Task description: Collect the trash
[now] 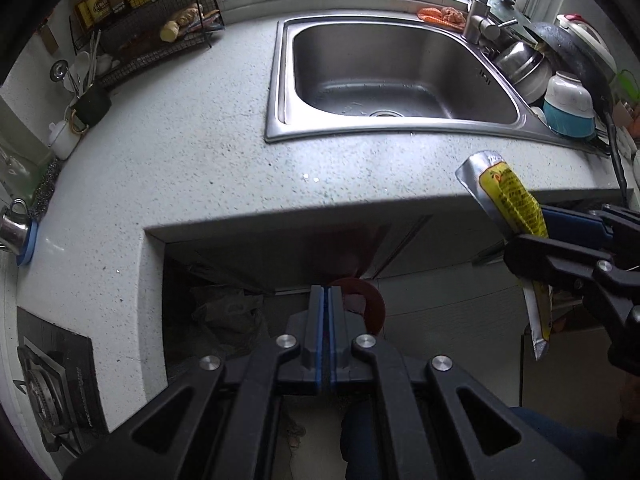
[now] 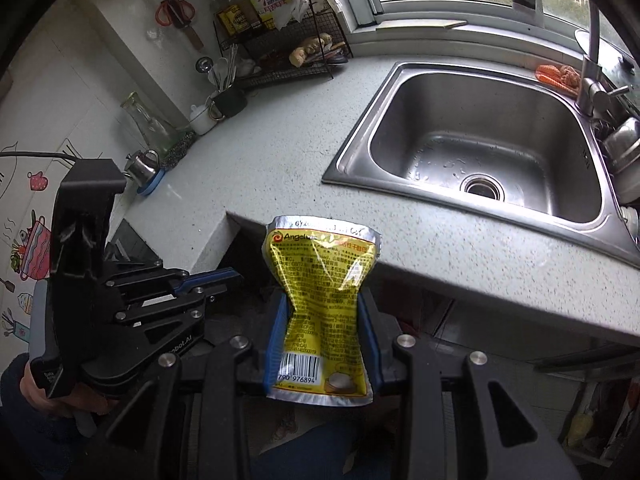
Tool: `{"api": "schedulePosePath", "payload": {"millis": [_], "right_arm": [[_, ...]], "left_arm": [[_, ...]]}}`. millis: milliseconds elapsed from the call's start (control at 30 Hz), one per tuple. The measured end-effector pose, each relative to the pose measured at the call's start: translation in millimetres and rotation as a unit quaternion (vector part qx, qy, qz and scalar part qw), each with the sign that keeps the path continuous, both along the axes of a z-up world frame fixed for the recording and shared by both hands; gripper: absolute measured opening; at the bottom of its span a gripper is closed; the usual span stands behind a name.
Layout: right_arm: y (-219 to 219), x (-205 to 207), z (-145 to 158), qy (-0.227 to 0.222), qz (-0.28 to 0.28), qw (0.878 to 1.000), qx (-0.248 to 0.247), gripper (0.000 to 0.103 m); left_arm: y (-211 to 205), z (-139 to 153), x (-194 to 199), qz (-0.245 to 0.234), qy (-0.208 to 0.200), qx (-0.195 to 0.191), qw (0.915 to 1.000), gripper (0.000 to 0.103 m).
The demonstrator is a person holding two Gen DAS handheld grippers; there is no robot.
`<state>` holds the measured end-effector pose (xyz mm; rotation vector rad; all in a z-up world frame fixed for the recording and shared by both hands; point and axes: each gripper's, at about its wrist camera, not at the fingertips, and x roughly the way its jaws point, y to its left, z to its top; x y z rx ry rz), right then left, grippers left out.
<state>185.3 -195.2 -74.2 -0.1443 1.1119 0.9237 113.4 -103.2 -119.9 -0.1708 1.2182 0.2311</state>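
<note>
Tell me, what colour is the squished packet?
Yellow with silver edges, clearest in the right wrist view.

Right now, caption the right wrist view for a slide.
Right gripper pinches a yellow foil packet beyond the counter edge.

I see a glossy, crinkled foil-and-plastic yellow sachet point(image 2: 320, 312) at the lower centre; the sink point(image 2: 480, 152) at the upper right is brushed stainless steel, faintly wet; the countertop point(image 2: 280, 140) is speckled, matt stone; the gripper fingers point(image 1: 316, 328) are matt black plastic with blue pads.
</note>
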Motion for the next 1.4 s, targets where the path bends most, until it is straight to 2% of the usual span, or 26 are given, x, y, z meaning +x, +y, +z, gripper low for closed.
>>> {"api": "schedulePosePath", "payload": {"millis": [233,433,600,833,1133,1400], "right_arm": [[-2.0,-0.3,-32.1,0.027,-0.011,0.999,-0.026,0.032],[-0.4,-5.8,-66.1,0.039,-0.011,0.998,-0.052,0.032],[12.4,-5.2,-110.3,0.044,-0.011,0.996,-0.077,0.032],[32.8,0.2,-189.4,0.054,-0.017,0.993,-0.101,0.032],[62.1,14.0,-328.7,0.073,0.0,0.99,-0.122,0.032],[67.4,20.6,-416.3,0.07,0.027,0.987,-0.14,0.033]], "left_arm": [[-11.9,-38.4,0.2,-0.004,0.028,-0.023,0.9993,0.002],[-11.8,-89.4,3.7,-0.004,0.053,-0.044,0.9976,0.002],[-8.1,-141.8,4.9,0.006,0.067,-0.064,0.9957,0.002],[-4.5,-232.1,10.6,0.009,0.081,-0.088,0.9928,0.002],[-1.5,-372.2,19.6,0.045,0.09,-0.095,0.9904,0.002],[-0.3,-455.9,23.9,0.062,0.094,-0.09,0.9896,0.002]]}}
